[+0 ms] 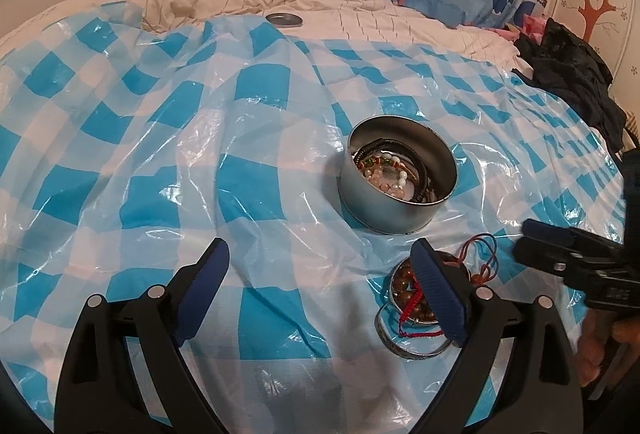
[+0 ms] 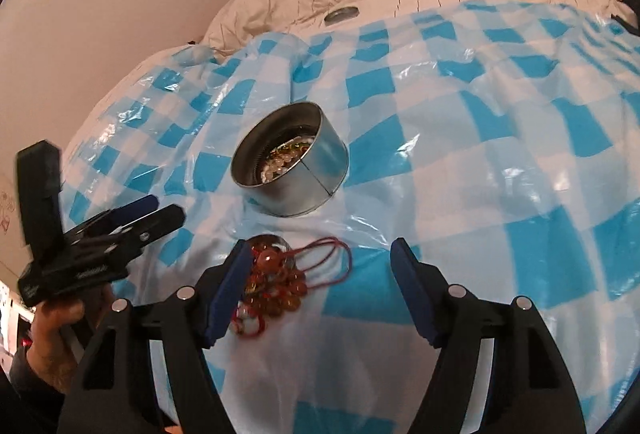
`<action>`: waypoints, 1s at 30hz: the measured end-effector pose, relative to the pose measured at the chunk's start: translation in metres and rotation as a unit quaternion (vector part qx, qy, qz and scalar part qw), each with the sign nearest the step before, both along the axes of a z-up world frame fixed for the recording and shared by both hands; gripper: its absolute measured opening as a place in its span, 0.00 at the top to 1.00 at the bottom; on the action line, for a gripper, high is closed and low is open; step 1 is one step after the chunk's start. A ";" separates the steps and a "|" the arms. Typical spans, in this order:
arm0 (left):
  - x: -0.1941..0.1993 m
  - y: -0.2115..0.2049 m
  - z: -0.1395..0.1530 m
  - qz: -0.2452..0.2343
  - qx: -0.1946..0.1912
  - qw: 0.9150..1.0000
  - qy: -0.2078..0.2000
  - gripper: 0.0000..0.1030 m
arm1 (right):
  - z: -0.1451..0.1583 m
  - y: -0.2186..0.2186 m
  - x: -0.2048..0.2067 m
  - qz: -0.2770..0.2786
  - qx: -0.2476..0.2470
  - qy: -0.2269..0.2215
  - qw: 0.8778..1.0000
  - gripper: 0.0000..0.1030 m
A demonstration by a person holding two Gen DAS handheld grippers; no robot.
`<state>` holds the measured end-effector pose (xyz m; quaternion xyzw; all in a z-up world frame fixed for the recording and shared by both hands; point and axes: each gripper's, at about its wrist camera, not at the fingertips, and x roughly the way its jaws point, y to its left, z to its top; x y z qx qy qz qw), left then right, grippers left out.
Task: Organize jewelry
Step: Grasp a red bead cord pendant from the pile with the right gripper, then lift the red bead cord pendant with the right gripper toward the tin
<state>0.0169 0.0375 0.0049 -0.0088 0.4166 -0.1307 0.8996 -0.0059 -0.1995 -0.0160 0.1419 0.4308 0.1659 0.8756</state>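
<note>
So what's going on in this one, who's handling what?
A person with a two-finger gripper in each hand is sorting jewelry on a bed covered by a blue checked plastic sheet. A round metal tin already holds beaded bracelets. A pile of jewelry, brown beads, red cord and a bangle, lies on the sheet in front of it. The left gripper and right gripper are both open over that pile, holding nothing. The tin's lid lies apart, farther back on the bedding.

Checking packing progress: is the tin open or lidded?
Open. The tin stands upright with no lid, bracelets visible inside; a round lid lies apart on the bedding beyond.
</note>
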 end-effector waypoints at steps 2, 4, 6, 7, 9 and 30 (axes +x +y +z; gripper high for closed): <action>0.000 0.001 0.000 -0.001 0.001 1.000 0.000 0.15 | -0.009 0.006 0.008 -0.006 -0.013 0.013 1.000 0.30; 0.000 0.002 0.000 -0.002 0.002 1.000 -0.001 0.14 | -0.021 0.010 0.016 -0.007 -0.021 0.034 0.999 0.30; 0.000 0.003 0.002 -0.001 0.003 1.000 -0.002 0.14 | -0.024 0.011 0.017 -0.001 -0.021 0.031 0.999 0.51; 0.000 0.003 0.003 0.000 0.002 1.000 -0.003 0.14 | -0.023 0.011 0.017 0.007 -0.014 0.032 0.999 0.93; 0.000 0.003 0.005 0.000 -0.003 1.000 -0.004 0.14 | -0.018 0.004 0.013 0.016 0.016 0.028 0.999 0.97; -0.011 -0.027 -0.006 -0.057 0.042 0.998 0.004 0.14 | 0.049 -0.055 -0.026 -0.011 0.130 -0.079 0.988 0.97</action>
